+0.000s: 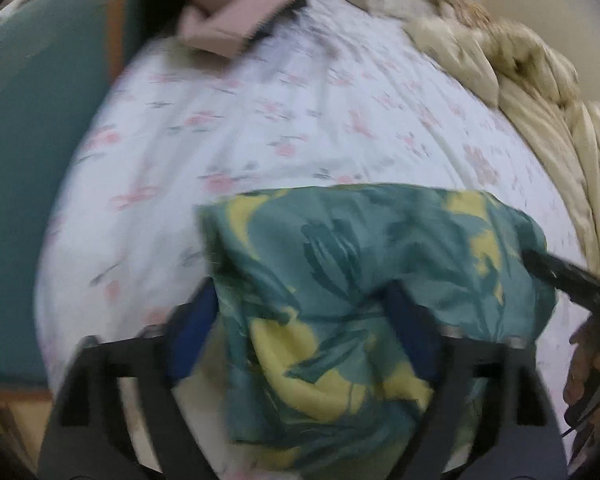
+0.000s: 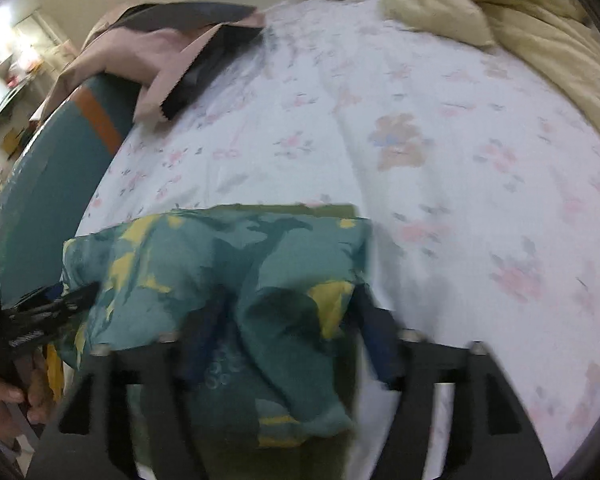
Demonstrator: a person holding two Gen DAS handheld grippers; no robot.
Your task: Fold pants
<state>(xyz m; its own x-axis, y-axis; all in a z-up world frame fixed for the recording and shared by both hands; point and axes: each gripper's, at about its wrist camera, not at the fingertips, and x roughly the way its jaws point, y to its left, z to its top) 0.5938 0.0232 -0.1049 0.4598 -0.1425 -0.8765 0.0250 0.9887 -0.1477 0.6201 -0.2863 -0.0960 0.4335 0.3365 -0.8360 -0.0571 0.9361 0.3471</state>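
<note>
- Left gripper stands spread wide, its blue-padded fingers straddling a bunched fold of the pants; cloth fills the gap, yet the pads look too far apart to be pinching it.
- Right gripper looks much the same: fingers apart, fabric draped between and over them. With this blur I can't tell whether a pad has caught any cloth, so call it open around the bundle.
- Both claws work the same garment from opposite ends. The right tool's black finger pokes in at the right of the left view, and the left tool enters low on the left of the right view, with a hand gripping its handle.
- Green-and-yellow printed pants sit bunched at the near edge of the bed, some fabric hanging over toward the cameras.
- Further out: floral sheet mostly bare, a pink-and-dark garment at the far left corner, a cream quilt piled along the right edge, and a teal footboard on the left.
- Risks, as I judge them: with neither claw clearly clamped, the loose bundle could slide off the near edge. Closing now might grab several layers at once and lock in a crooked fold, and uneven pulling from the two ends would skew the fold.
</note>
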